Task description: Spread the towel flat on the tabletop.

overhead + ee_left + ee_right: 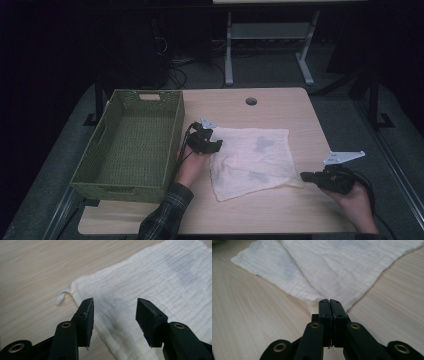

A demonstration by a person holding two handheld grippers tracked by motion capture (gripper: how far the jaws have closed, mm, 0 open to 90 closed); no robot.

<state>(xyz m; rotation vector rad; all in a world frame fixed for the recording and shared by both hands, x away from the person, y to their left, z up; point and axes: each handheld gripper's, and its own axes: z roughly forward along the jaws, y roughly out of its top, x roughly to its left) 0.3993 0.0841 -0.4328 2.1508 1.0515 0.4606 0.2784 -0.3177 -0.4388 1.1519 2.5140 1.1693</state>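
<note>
A cream cloth [252,160] lies spread on the wooden table [270,210], with faint grey marks on it. My left gripper [218,145] rests at the cloth's left edge. In the left gripper view its jaws [115,308] stand open over the cloth [155,280], close to a corner with a small white loop tag [60,297]; nothing is pinched. My right gripper [304,176] is at the cloth's near right corner. In the right gripper view its jaws [329,300] are pressed together on the tip of that corner of the cloth [332,267], which rises slightly toward them.
A green woven basket [172,125] stands empty at the table's left, right beside my left hand. A round cable hole [251,101] is at the table's far edge. Bare tabletop stretches to the right and in front of the cloth. A metal table frame [228,50] stands beyond on the dark floor.
</note>
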